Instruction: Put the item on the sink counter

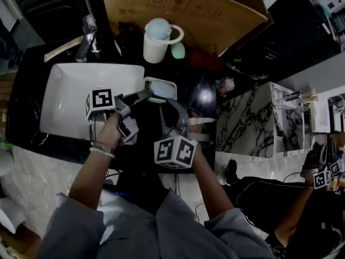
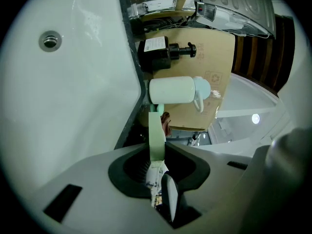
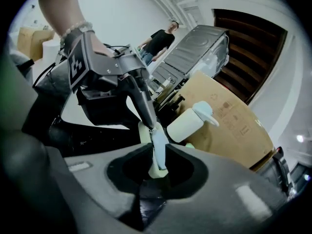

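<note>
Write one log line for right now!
left tool: grips pale green item | right tool: open around it | where: beside sink

HEAD VIEW: from above the person, steeply down onto the white sink | LEFT GRIPPER VIEW: close, along its jaws, toward the lidded cup and cardboard box | RIGHT GRIPPER VIEW: low, near, facing the left gripper | SHARED: cup and box in all three; green case close in both gripper views.

Grey sleeves, beaded bracelet, black-and-white marker cubes
</note>
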The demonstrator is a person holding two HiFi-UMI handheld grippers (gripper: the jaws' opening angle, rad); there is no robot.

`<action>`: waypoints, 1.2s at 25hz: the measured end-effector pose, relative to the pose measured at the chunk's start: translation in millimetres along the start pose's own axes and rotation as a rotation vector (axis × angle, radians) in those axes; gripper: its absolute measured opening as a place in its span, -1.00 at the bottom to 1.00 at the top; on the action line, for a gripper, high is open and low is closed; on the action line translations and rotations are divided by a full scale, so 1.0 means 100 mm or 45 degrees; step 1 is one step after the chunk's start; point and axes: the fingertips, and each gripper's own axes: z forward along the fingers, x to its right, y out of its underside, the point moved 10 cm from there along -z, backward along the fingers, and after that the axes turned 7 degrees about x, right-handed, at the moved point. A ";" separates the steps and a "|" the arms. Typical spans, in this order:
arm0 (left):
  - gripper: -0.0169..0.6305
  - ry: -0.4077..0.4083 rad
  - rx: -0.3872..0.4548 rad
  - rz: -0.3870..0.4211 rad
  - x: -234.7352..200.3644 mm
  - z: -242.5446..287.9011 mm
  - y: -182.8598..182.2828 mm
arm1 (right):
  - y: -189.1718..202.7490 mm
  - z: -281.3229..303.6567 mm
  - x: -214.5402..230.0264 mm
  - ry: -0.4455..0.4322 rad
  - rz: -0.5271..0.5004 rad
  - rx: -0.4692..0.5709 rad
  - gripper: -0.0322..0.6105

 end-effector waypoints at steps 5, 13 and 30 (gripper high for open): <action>-0.67 -0.004 0.003 -0.011 -0.02 0.00 -0.01 | -0.04 0.14 -0.13 -0.077 -0.144 -0.024 -0.54; -0.67 -0.005 -0.008 -0.029 -0.04 0.00 -0.01 | -0.02 0.26 -0.27 -0.116 -0.363 -0.101 -0.55; -0.53 -0.026 -0.152 0.161 0.06 0.02 -0.04 | 0.04 0.37 -0.32 -0.130 -0.306 -0.144 -0.67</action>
